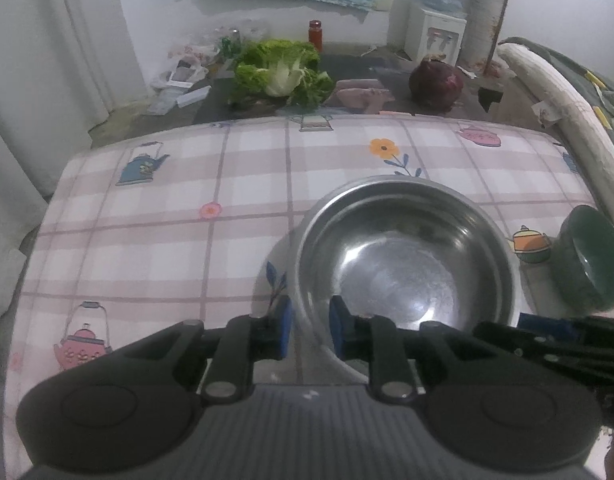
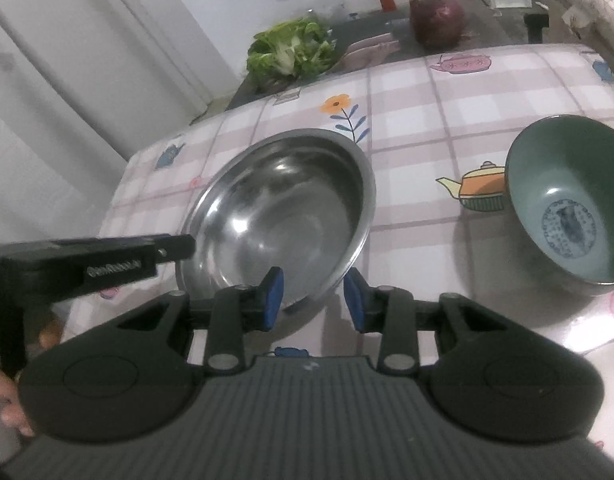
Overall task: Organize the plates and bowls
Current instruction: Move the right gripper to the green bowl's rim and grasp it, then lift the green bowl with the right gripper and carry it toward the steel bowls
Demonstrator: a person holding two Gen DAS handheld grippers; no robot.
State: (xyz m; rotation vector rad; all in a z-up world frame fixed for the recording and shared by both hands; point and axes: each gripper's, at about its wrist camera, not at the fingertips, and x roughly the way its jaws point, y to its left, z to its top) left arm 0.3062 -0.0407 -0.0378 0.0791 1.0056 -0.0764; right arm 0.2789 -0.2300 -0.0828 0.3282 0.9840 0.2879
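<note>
Table's [image 1: 155, 240] got a glossy pink-check cloth with teapots and flowers; white curtains left, lettuce [image 1: 281, 72] and a purple cabbage [image 1: 437, 82] on the floor beyond. Shiny round steel bowl [image 1: 407, 256] sits near-centre, the left gripper [image 1: 309, 326] narrowly parted astride its near rim. Smooth green ceramic bowl [image 2: 571, 204] sits right; right gripper [image 2: 313, 300] is slightly open, empty.
</note>
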